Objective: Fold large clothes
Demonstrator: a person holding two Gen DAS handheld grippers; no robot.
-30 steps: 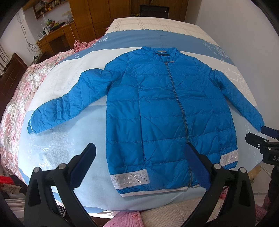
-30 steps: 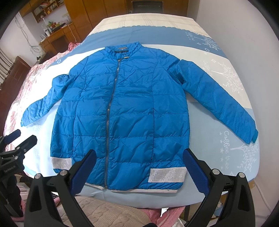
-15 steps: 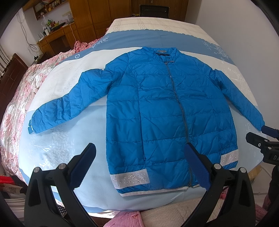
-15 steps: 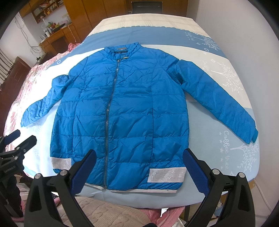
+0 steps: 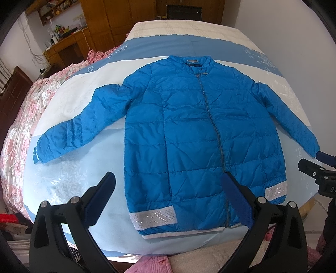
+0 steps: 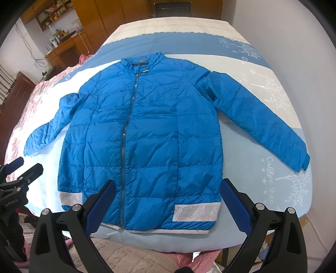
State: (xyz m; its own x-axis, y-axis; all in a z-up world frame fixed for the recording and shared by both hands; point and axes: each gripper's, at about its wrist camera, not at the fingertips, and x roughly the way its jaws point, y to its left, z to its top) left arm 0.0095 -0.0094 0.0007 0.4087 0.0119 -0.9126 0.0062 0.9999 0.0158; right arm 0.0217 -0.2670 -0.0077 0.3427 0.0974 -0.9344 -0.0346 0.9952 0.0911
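A bright blue quilted puffer jacket [image 5: 189, 130] carries a dark grey zip [image 5: 214, 126] down its front, 2 silver-white sequinned bands [image 6: 196, 212] near the hem, and a narrow white edge along the bottom. It lies on a bedsheet [image 5: 69, 178] banded in pale blue, white and mid blue, printed with white leaves, trees and lettering. A pink-and-white floral quilt [image 5: 19, 117] shows at the left side. Both black plastic grippers have deep blue textured pads [image 6: 235, 208] on their fingers. The wardrobe [image 6: 100, 19] behind is orange-brown wood.
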